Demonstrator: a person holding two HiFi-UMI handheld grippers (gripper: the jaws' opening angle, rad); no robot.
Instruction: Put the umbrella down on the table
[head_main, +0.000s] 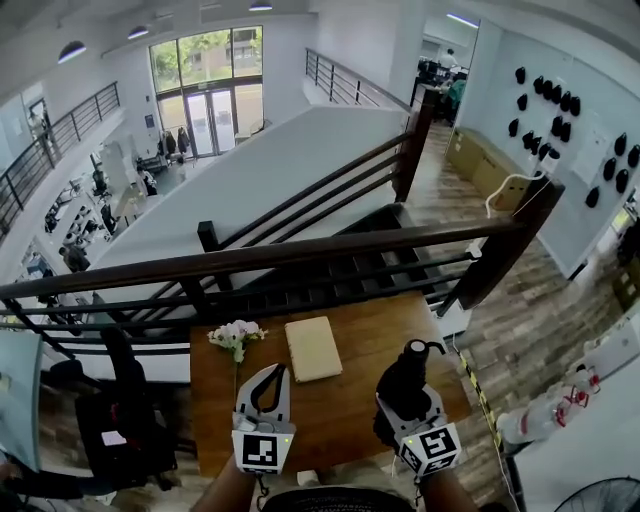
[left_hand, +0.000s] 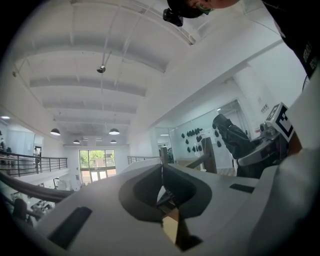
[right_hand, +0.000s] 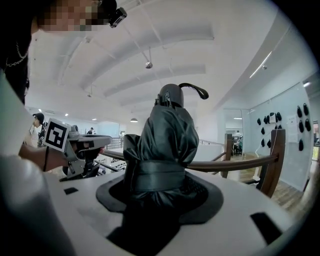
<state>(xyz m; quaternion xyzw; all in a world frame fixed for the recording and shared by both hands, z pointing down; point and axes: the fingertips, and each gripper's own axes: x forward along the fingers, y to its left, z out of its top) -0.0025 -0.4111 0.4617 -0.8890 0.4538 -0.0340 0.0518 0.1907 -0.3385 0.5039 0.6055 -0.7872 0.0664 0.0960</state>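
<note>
In the head view my left gripper (head_main: 272, 374) is clenched on nothing, its white jaws curving in until the tips meet, while my right gripper (head_main: 406, 398) grasps the folded black umbrella (head_main: 406, 368), which juts forward out of the jaws over the right part of the wooden table (head_main: 345, 410); whether it touches the wood I cannot tell. Both forearms reach in from the bottom edge, side by side, the grippers held roughly level. On the table lie a tan book (head_main: 313, 348) near the middle and a small bunch of pale flowers (head_main: 236, 334) to its left. Past the far edge runs a dark railing (head_main: 300, 254), with a stairwell and a lower floor beyond. In the left gripper view the jaws meet at their tips (left_hand: 161, 169) with nothing between them; off to the right I see the umbrella (left_hand: 232, 139) sticking up from my other gripper, and ahead a white hall with round ceiling lamps (left_hand: 114, 131) and glass doors (left_hand: 97, 165). In the right gripper view the jaws (right_hand: 160, 187) clamp the umbrella's strapped lower body (right_hand: 162, 145), its looped end pointing away from me; my left gripper (right_hand: 82, 142) floats at the left, and the railing (right_hand: 235, 162) crosses behind.
</note>
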